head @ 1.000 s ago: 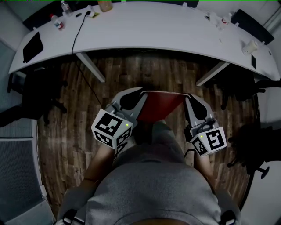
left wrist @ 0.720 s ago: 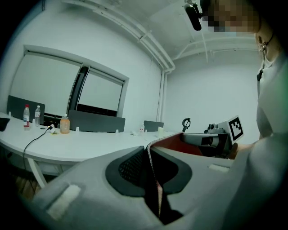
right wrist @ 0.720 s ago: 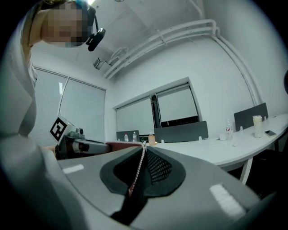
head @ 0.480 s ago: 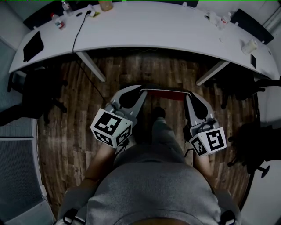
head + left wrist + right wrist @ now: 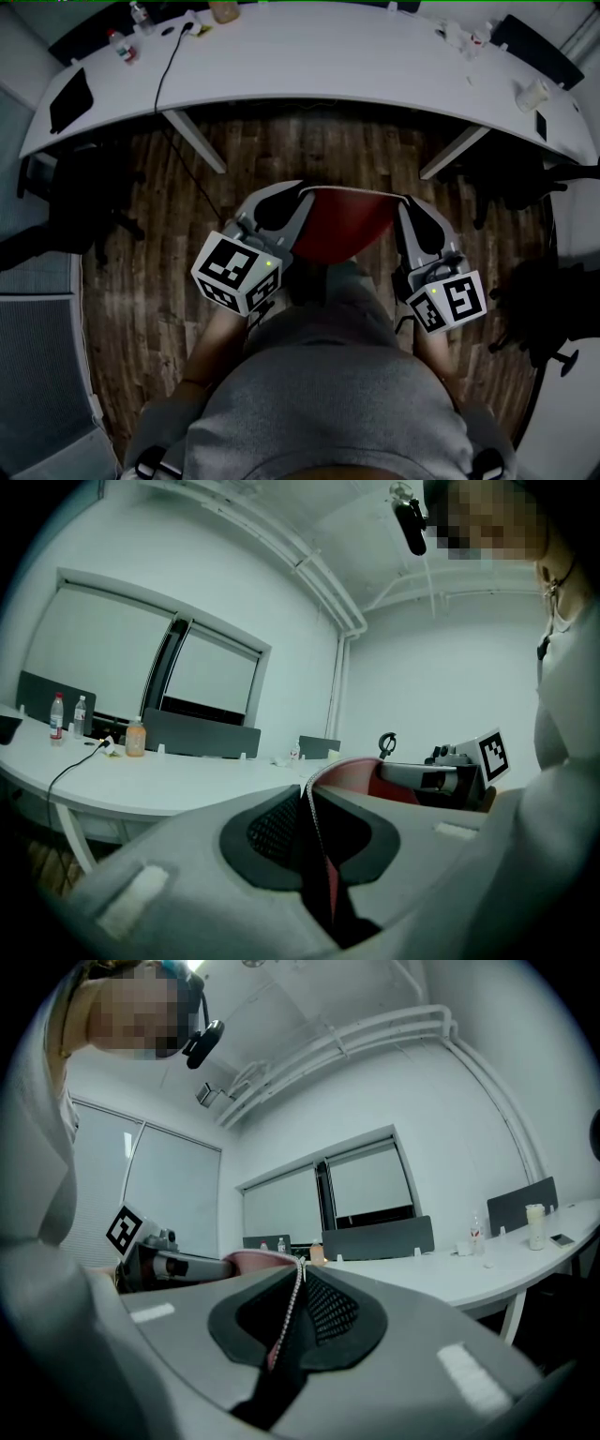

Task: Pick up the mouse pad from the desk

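Head view shows the red mouse pad (image 5: pixel 342 223) clear of the desk (image 5: pixel 328 56), suspended over the wooden floor (image 5: pixel 272 155) at 12 o'clock from the operator's torso. The left gripper (image 5: pixel 298 199) is on its 9 o'clock edge and the right gripper (image 5: pixel 405 204) on its 3 o'clock edge. Both gripper views show the fingers closed narrow on the thin pad, clamping its stitched rim. To finish the lift well, move both hands together at equal height and spacing so the flexible pad neither sags nor pulls free, and do not relax finger pressure.
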{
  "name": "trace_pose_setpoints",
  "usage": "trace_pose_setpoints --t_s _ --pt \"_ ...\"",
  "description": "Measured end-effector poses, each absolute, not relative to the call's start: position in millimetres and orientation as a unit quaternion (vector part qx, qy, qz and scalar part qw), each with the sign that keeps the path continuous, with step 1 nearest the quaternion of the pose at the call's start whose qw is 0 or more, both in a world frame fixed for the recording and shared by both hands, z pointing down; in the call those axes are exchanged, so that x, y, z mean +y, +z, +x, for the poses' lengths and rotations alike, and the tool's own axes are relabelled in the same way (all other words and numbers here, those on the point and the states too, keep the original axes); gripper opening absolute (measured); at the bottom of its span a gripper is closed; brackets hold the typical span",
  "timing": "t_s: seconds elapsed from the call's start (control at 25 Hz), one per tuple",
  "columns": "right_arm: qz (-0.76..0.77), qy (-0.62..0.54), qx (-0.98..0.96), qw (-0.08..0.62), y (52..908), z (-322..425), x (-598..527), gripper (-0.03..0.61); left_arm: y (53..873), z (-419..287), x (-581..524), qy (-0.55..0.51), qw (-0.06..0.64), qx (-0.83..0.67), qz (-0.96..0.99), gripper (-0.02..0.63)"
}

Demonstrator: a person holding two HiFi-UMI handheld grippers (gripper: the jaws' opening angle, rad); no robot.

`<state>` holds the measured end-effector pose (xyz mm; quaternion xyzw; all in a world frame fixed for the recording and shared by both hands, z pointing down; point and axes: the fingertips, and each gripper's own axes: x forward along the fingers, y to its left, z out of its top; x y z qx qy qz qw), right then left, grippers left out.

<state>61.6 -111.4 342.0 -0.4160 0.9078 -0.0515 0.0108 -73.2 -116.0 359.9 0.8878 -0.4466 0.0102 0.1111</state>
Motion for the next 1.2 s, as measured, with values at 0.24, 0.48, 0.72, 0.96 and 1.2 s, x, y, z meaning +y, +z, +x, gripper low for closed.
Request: trace_pose_setpoints --t_s 0.24,0.48,0.72,0.96,1.2 --pt "-0.420 -0.049 0.906 0.013 343 61 -110 0.023 360 -75 -114 0.015 0.109 -0.450 0.886 0.031" --pt "-0.423 -0.054 0.904 0.017 342 66 -109 0.023 359 -70 -113 0.015 0.105 -0.448 0.888 0.032" --pt "-0.428 -0.050 0.902 0.019 339 72 -108 0.023 356 -64 -113 0.014 0.101 -0.444 0.890 0.032" --pt "-0.429 -0.055 0.901 0.021 339 75 -103 0.023 357 -61 -110 0.015 0.106 -0.439 0.892 0.032" --pt "-0.431 -0.075 0.899 0.015 344 81 -98 0.023 362 -55 -105 0.020 0.118 -0.430 0.895 0.032"
